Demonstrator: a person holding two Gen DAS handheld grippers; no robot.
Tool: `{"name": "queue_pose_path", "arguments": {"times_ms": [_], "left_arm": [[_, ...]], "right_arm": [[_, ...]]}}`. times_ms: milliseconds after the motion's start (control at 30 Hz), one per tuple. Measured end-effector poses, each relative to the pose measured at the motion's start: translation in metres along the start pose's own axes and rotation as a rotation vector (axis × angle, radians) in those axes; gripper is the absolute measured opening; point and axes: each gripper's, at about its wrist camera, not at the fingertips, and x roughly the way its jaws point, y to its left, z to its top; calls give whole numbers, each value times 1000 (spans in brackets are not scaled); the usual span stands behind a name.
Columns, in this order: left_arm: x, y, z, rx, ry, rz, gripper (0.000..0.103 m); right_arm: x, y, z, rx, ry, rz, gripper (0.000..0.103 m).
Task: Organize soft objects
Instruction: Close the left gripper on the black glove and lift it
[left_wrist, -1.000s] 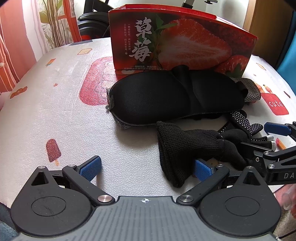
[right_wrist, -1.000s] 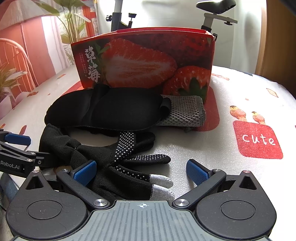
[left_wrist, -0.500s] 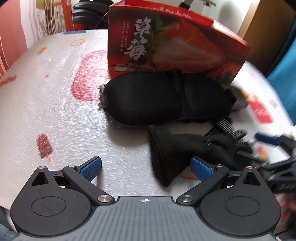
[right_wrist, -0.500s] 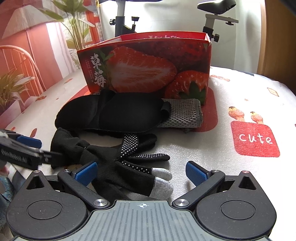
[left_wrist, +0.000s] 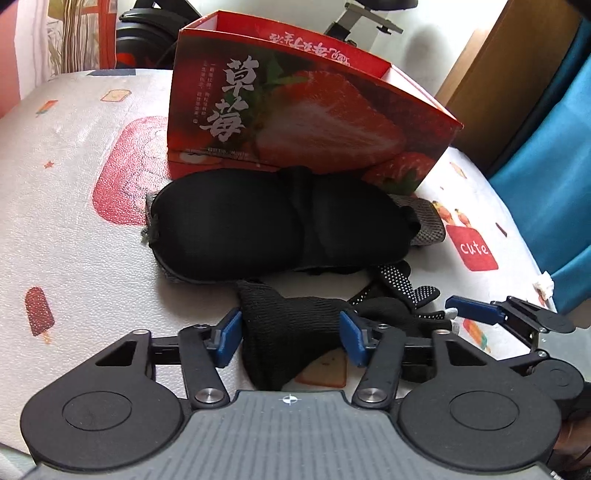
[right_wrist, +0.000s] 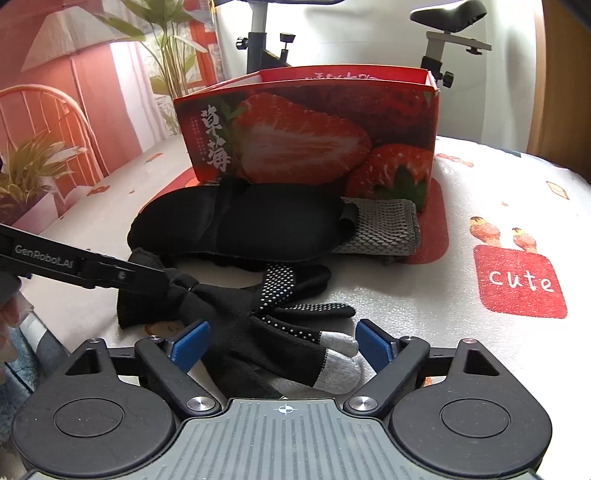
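My left gripper (left_wrist: 290, 334) sits low at frame bottom, jaws half-open around the black glove's (left_wrist: 295, 328) cuff, whether gripping I can't tell. My right gripper (right_wrist: 282, 345) is wide open, straddling its fingers. The glove lies left-right, grey fingertips (right_wrist: 338, 363) pointing right, mid-frame before the eye mask (right_wrist: 240, 221).

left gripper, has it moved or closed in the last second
Yes. The left gripper has narrowed around the glove's cuff and shifted right: in the right wrist view its finger now reaches the glove, nearer the box.
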Motion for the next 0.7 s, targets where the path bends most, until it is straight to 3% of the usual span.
{"name": "queue_pose_path", "arguments": {"times_ms": [167, 467, 700], "left_arm": [[0, 2, -7, -10, -26, -22, 45], [-4, 8, -16, -21, -53, -28, 43], [-2, 12, -18, -40, -56, -29, 46]], "right_arm": [[4, -2, -1, 12, 12, 4, 79], [11, 2, -4, -18, 11, 13, 77], [12, 11, -3, -63, 10, 58, 53]]}}
